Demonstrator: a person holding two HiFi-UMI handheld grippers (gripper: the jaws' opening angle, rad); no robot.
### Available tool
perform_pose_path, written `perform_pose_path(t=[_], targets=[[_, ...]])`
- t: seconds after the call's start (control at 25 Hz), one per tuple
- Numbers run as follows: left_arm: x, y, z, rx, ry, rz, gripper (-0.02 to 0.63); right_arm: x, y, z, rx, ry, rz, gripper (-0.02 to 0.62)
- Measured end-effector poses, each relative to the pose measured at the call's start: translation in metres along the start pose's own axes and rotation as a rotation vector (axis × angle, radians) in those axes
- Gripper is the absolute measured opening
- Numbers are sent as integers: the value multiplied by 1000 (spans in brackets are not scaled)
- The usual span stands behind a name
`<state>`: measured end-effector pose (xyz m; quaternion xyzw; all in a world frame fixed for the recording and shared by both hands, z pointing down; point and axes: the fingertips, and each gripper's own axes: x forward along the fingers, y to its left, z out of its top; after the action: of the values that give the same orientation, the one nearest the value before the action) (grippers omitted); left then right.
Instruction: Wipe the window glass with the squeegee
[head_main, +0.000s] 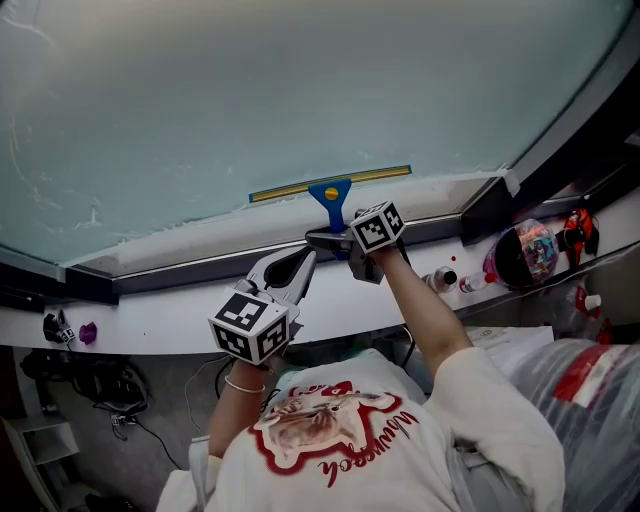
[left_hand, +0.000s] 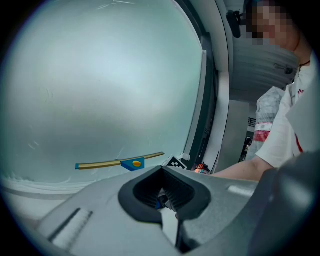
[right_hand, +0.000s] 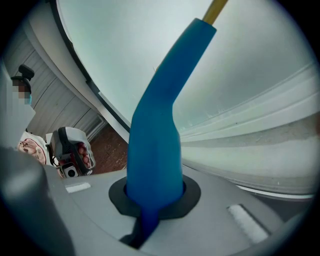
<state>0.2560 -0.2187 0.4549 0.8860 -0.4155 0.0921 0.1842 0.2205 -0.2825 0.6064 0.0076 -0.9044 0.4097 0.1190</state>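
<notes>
The squeegee has a blue handle (head_main: 332, 197) and a thin yellow blade (head_main: 330, 184) that lies flat against the lower part of the window glass (head_main: 280, 90), just above the white bottom frame. My right gripper (head_main: 328, 240) is shut on the handle's lower end. In the right gripper view the blue handle (right_hand: 155, 135) rises from between the jaws toward the glass (right_hand: 250, 55). My left gripper (head_main: 298, 264) hangs below and left of the squeegee, shut with nothing in it. The left gripper view looks over its joined jaws (left_hand: 162, 192) at the squeegee (left_hand: 120, 163) on the glass (left_hand: 100, 85).
A dark window frame (head_main: 200, 268) and a white sill (head_main: 150, 320) run below the glass. On the sill at right stand small bottles (head_main: 445, 278), a colourful round toy (head_main: 525, 252) and a red toy (head_main: 578, 232). A purple item (head_main: 87, 333) lies at left. Cables (head_main: 110, 385) lie on the floor.
</notes>
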Motion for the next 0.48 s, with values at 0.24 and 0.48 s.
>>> perform_pose_path(t=[0.24,0.48], targets=[[3,2,-3,-5,14,-2,0,1,-18,-16,27,30,-27,28],[2,8,-5,-11,21,14,0,4,-27,-27,40,41,-10,28]])
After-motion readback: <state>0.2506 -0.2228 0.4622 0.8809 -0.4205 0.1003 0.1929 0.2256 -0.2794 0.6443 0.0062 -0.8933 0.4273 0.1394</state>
